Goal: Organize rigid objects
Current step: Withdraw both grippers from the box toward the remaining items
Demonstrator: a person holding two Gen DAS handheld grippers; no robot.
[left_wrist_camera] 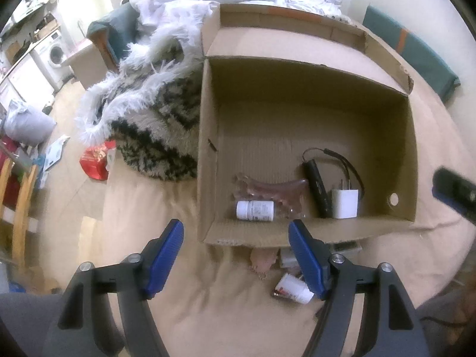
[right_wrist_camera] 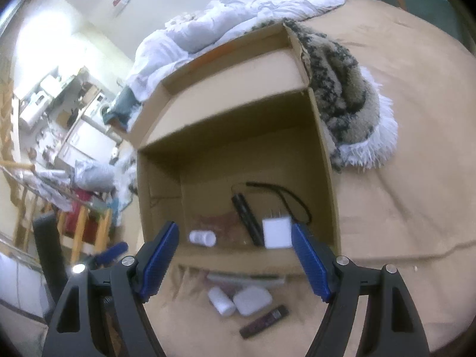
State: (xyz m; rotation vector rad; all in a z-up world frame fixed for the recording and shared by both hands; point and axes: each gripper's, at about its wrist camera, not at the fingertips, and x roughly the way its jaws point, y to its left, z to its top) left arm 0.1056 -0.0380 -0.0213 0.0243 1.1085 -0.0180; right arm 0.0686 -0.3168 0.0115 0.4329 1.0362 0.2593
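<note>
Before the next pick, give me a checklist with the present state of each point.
1. Left claw empty, its jaws apart: ok.
2. Right claw empty, its jaws apart: ok.
3. Open brown cardboard box has bare floor left: ok.
4. White cube charger, black stick with cord and small white pill bottle already inside the box: ok.
5. Loose items still on the beige sheet by the box's near wall: white bottle, white oval case, dark flat bar: not ok, still to pack.
6. Everything outside the box counted: cannot tell, some lie partly hidden.

Matt cardboard box, shaggy rug
</note>
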